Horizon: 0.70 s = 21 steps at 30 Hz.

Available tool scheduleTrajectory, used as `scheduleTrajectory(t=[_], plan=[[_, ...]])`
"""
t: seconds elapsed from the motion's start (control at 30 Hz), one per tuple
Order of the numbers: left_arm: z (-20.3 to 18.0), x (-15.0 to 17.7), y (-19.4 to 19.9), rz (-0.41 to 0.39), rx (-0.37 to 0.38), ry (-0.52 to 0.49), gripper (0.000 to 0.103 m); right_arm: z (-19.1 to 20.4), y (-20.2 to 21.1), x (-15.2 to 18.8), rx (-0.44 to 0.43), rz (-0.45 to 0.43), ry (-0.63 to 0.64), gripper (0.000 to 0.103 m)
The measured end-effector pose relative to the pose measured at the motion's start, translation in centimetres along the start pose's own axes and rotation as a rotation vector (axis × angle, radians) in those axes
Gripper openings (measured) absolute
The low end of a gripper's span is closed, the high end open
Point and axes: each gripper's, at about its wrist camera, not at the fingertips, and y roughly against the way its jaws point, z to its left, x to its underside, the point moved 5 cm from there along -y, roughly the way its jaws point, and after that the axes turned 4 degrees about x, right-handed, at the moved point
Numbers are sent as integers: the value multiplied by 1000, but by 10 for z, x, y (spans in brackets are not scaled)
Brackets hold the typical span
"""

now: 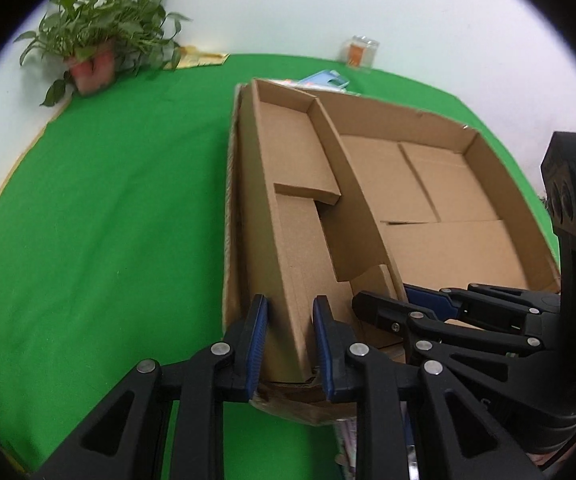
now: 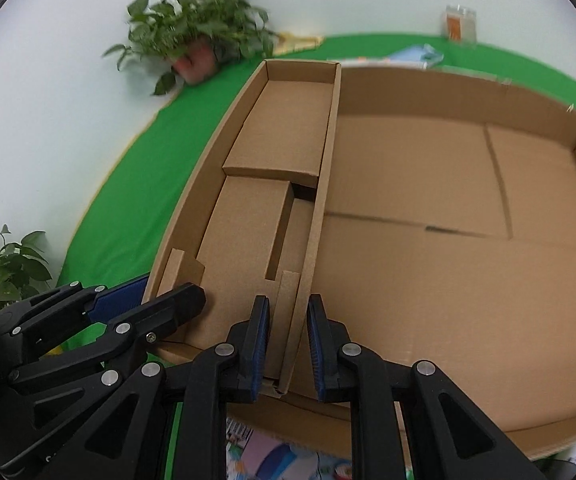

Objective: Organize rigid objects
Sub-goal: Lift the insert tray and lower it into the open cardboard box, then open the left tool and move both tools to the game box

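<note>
Left tool [image 1: 290,340] clamped on cardboard box [image 1: 428,184] side wall; right tool [image 2: 288,344] clamped on its divider [image 2: 320,208]; green surface [image 1: 107,200].

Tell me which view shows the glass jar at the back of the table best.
The left wrist view: the glass jar is sharper there, with its orange label and clear rim visible against the wall. In the right wrist view the jar also shows whole, at the back of the green table, but more blurred.

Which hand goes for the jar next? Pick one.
Right, probably. The jar stands far right beyond the box; the right gripper clamps the divider, nearer that side, the left gripper the outer left wall.
</note>
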Motion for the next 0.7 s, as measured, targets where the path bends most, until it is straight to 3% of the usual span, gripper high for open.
scheduleTrajectory(t=[0.17, 0.3, 0.4, 0.5, 0.57, 0.67, 0.7], plan=[[6, 3, -2, 22, -23, 6, 21, -2, -32, 3, -36, 52, -23, 18], [-1, 8, 11, -21, -93, -59, 16, -2, -43, 5, -32, 62, -15, 23], [6, 15, 21, -39, -44, -18, 16, 7, -44, 2, -64, 63, 0, 27], [11, 22, 32, -75, -49, -17, 16, 13, -44, 1, -115, 58, -4, 40], [13, 22, 40, -106, -7, -4, 16, 13, -33, 1, -97, 38, 8, 43], [6, 22, 60, -190, -12, -36, 22, 2, 1, 5, -5, -49, 24, 61], [1, 25, 68, -215, -12, -53, 32, -3, 18, 10, 39, -89, 30, 64]])
